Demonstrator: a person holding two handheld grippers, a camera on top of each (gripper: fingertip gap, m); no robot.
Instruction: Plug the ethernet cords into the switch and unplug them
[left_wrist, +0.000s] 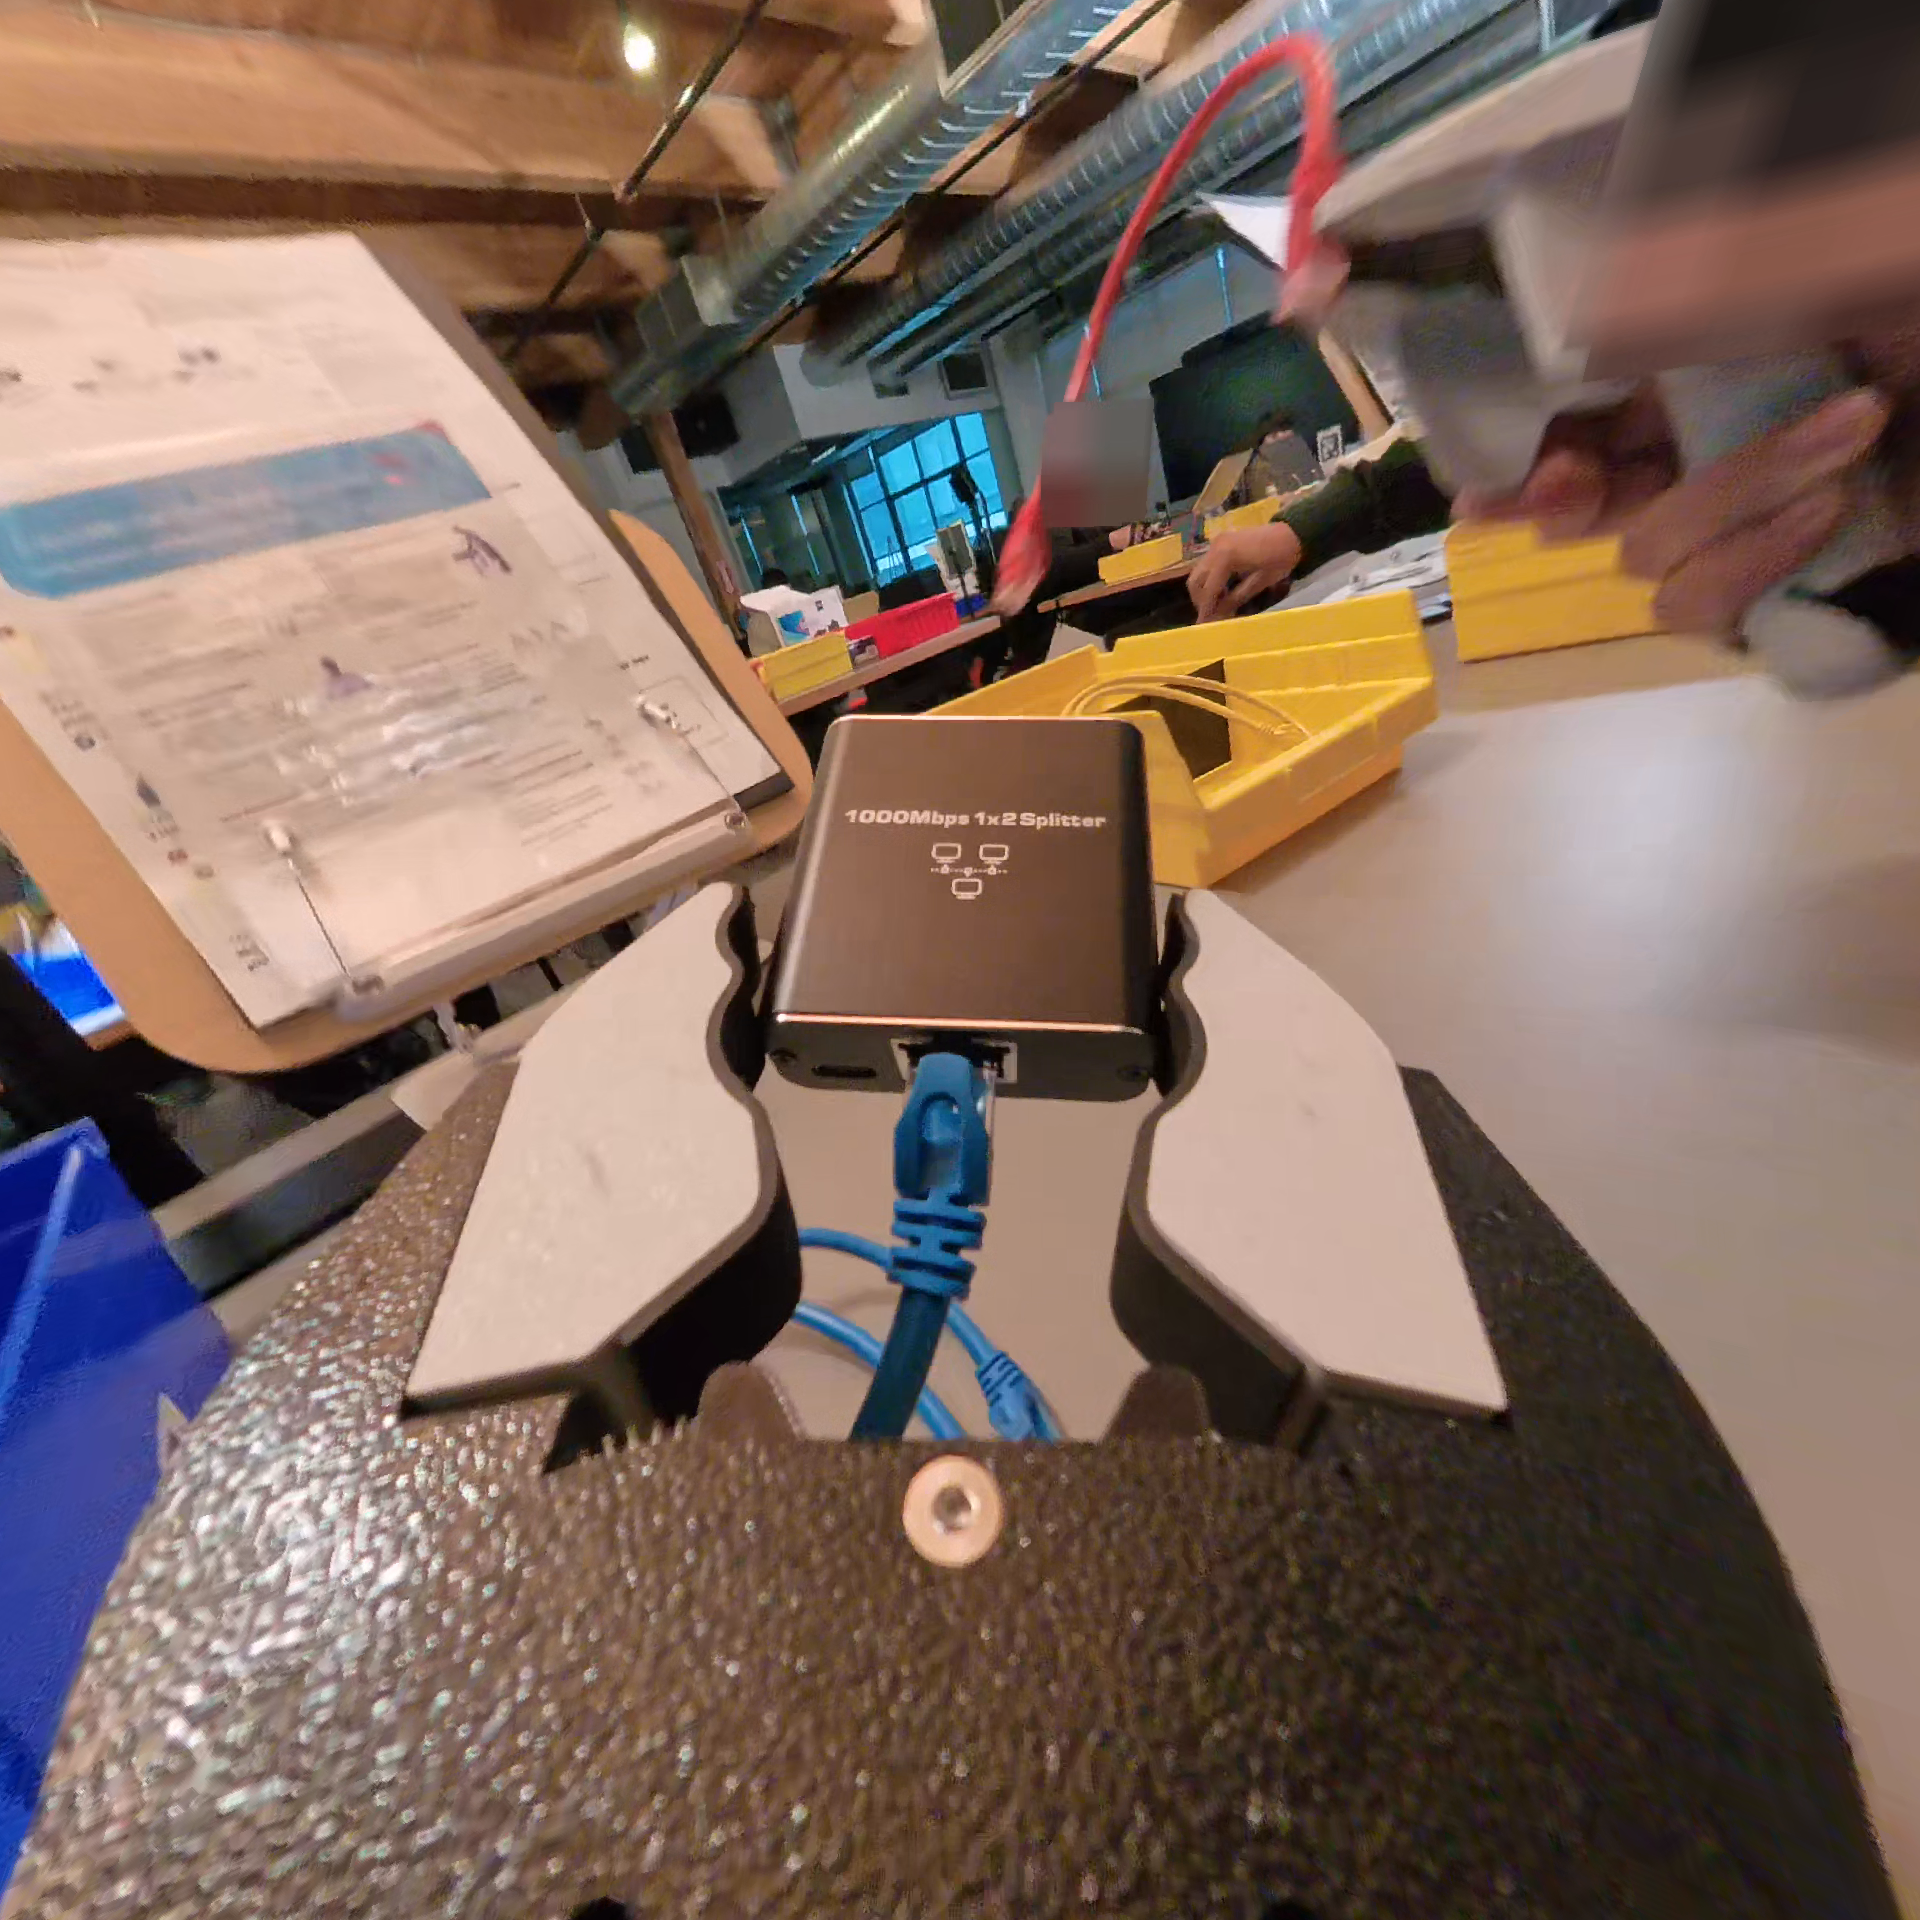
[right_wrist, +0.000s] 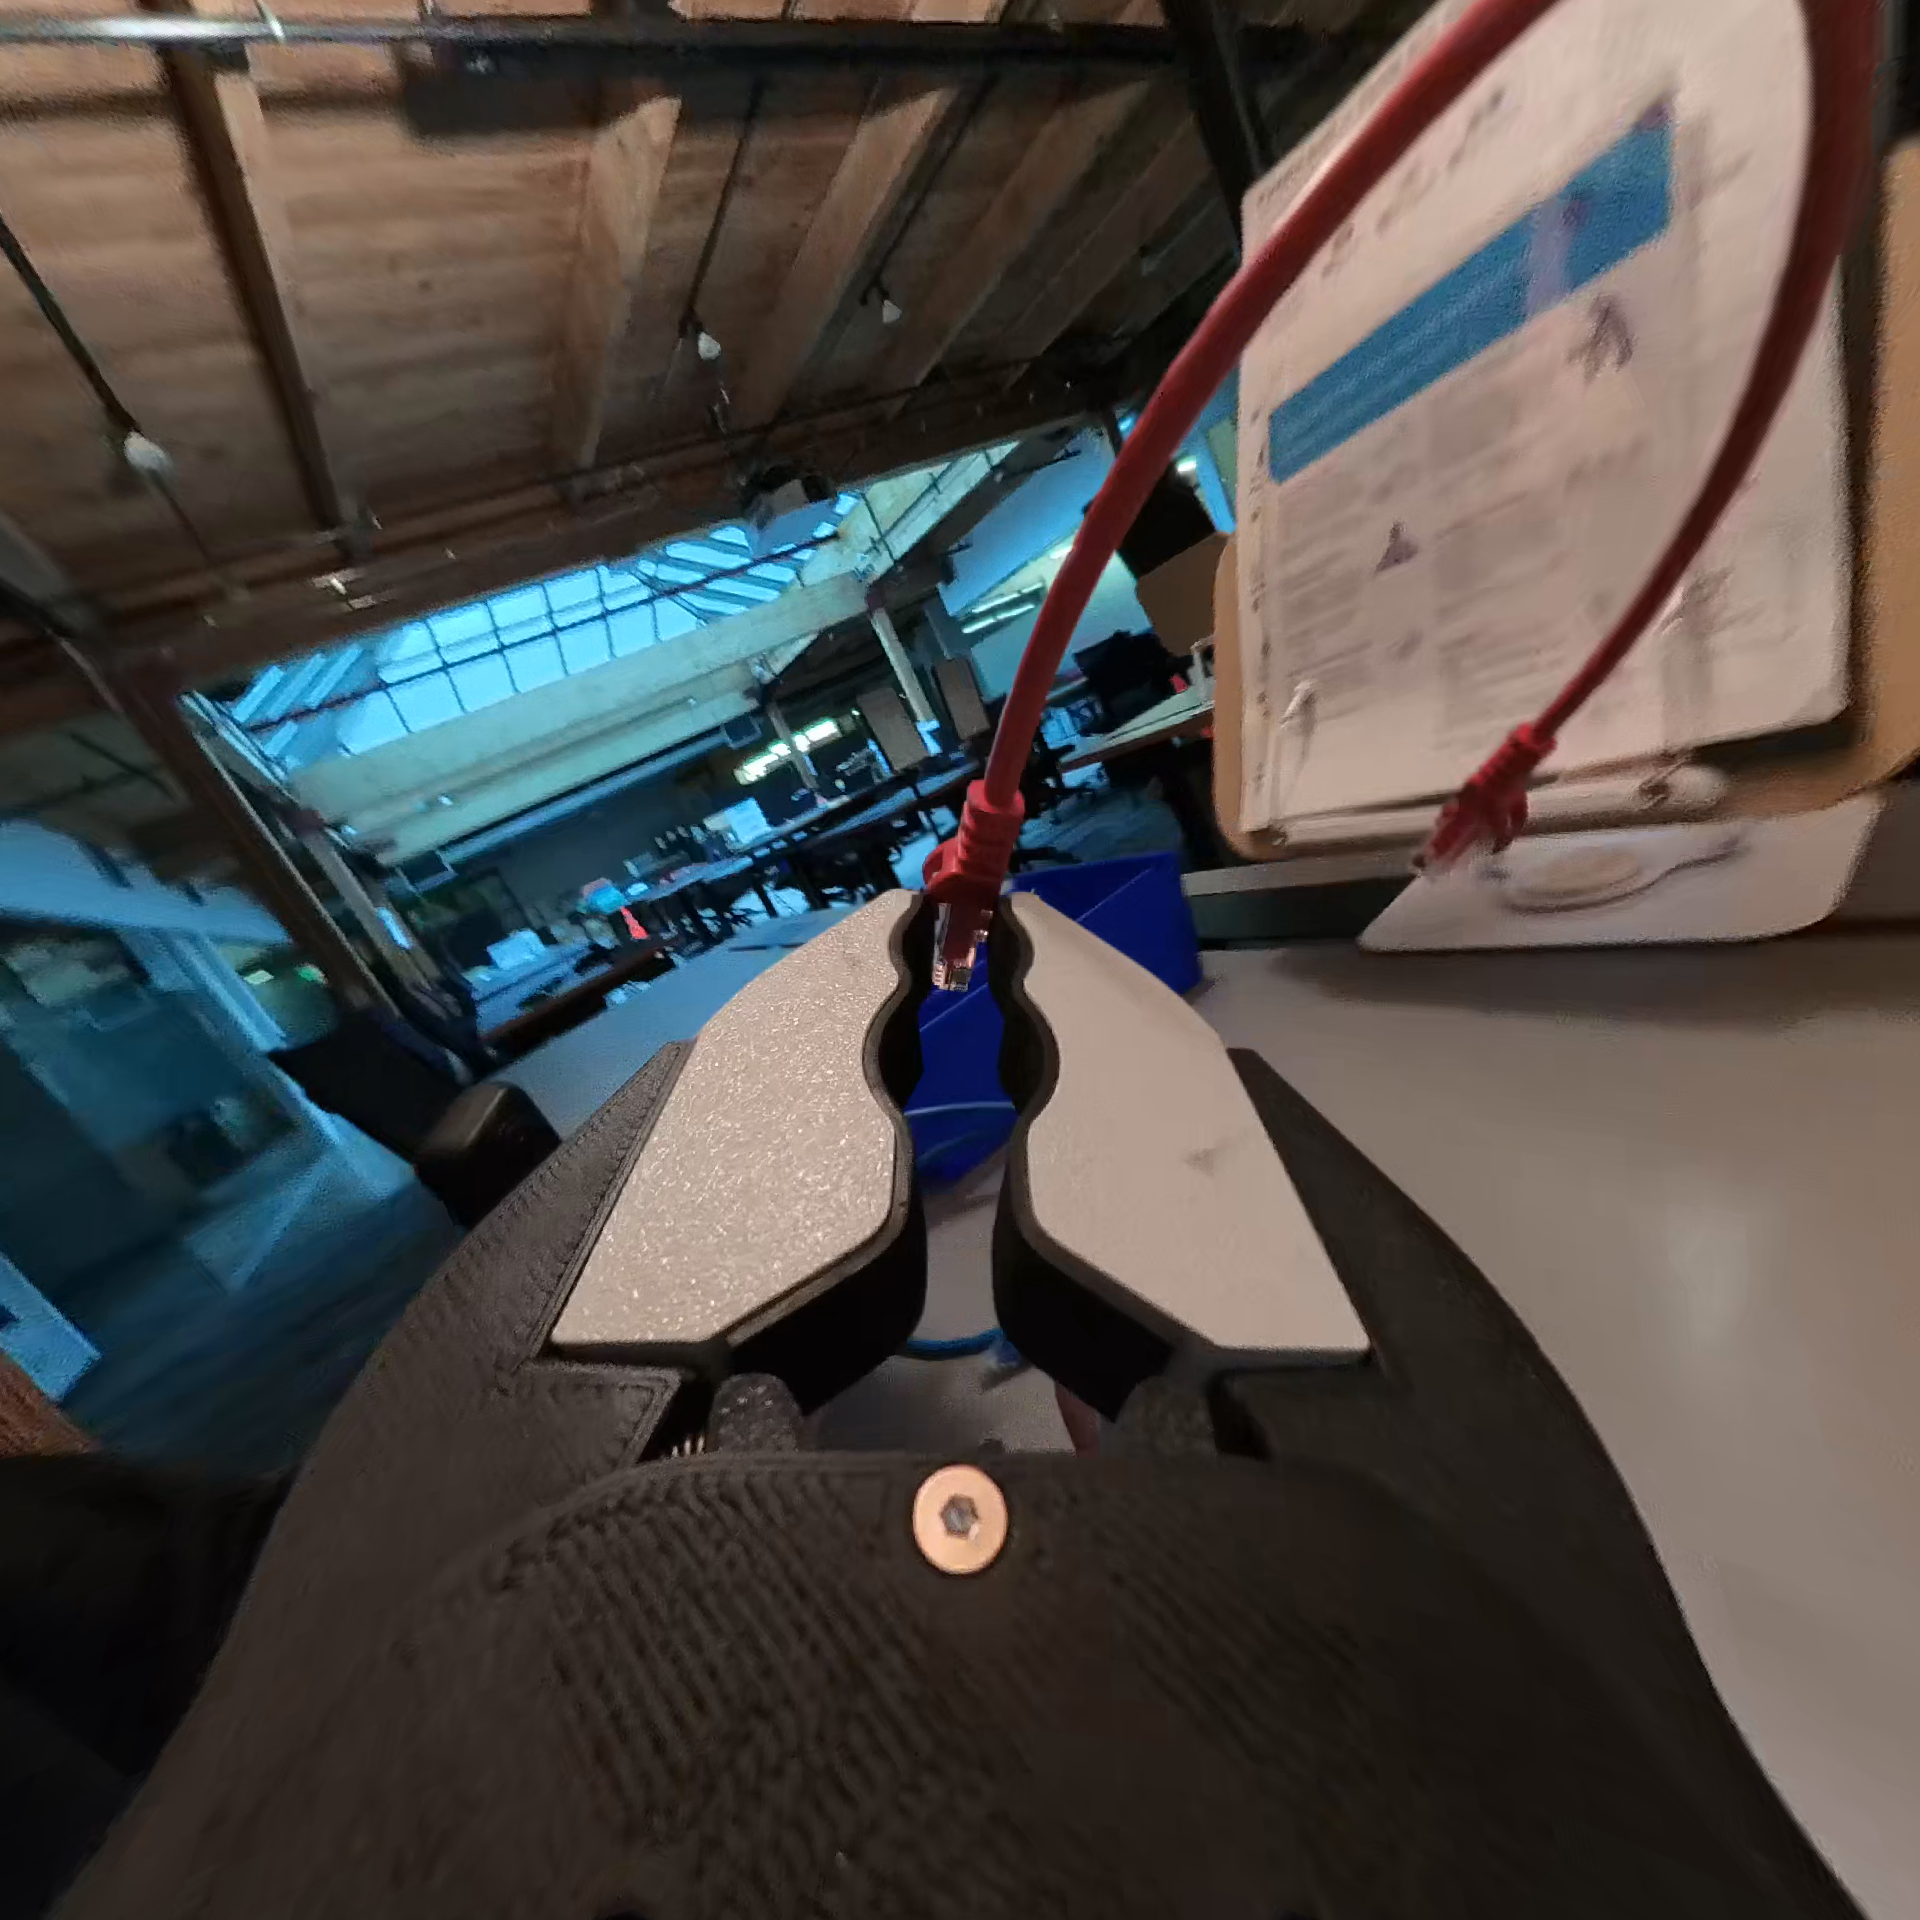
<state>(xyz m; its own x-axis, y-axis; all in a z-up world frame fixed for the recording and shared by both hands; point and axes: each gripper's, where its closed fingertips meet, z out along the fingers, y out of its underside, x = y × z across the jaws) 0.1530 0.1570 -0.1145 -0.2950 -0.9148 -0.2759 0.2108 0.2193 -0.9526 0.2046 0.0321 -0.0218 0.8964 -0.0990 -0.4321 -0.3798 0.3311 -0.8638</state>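
Note:
My left gripper (left_wrist: 961, 935) is shut on the sides of a black switch box (left_wrist: 961, 883) and holds it above the table. A blue ethernet cord (left_wrist: 940, 1164) is plugged into the port on the near face and runs down between the fingers. My right gripper (right_wrist: 956, 935) is shut on the plug of a red ethernet cord (right_wrist: 1049, 582), which arcs up and over; its free plug (right_wrist: 1481, 800) hangs at the right. In the left wrist view the right gripper (left_wrist: 1351, 270) is blurred at the upper right, holding the red cord (left_wrist: 1143, 229) high above the switch.
A clipboard stand with papers (left_wrist: 343, 623) leans at the left. A yellow bin (left_wrist: 1278, 717) with a pale cord in it lies behind the switch, and another yellow bin (left_wrist: 1538, 592) farther right. A blue bin (left_wrist: 73, 1382) stands at the left edge. A seated person works at a far table.

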